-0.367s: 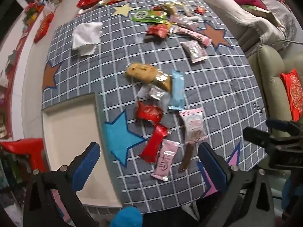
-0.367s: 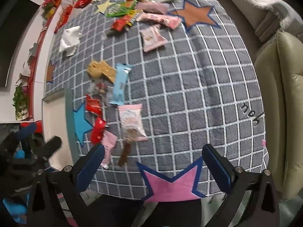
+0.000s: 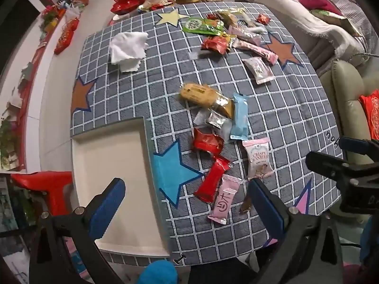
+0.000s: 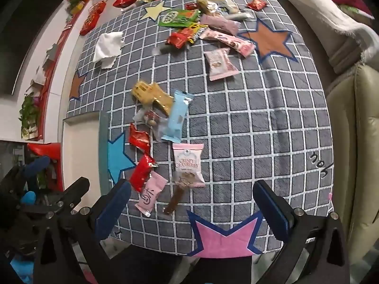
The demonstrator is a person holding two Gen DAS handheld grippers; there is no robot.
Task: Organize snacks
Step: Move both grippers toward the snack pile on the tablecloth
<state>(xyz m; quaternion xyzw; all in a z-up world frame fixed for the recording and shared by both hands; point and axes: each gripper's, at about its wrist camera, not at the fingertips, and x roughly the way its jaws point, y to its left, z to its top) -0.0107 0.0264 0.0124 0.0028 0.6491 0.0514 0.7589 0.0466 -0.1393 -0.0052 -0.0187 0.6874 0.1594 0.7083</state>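
Wrapped snacks lie scattered on a grey checked tablecloth (image 3: 272, 118). Near the front are a red packet (image 3: 212, 179), a pink packet (image 3: 223, 198), a white-pink cranberry packet (image 3: 258, 157), a light blue packet (image 3: 239, 117) and a brown stick (image 4: 175, 198). A second heap (image 3: 220, 37) lies at the far side. A shallow white tray (image 3: 111, 177) sits at the front left. My left gripper (image 3: 187, 206) hovers open above the tray's edge and the red packet. My right gripper (image 4: 191, 208) hangs open above the near edge, over the brown stick. Neither holds anything.
A crumpled white napkin (image 3: 128, 48) lies at the far left of the cloth. A red plate (image 3: 128, 3) and jars stand beyond the table. A sofa with a blanket (image 3: 308, 19) and a beige armchair (image 4: 355, 142) stand to the right.
Both grippers have shifted slightly; the snacks sit a little higher and closer in both views. Nothing was taken hold of.
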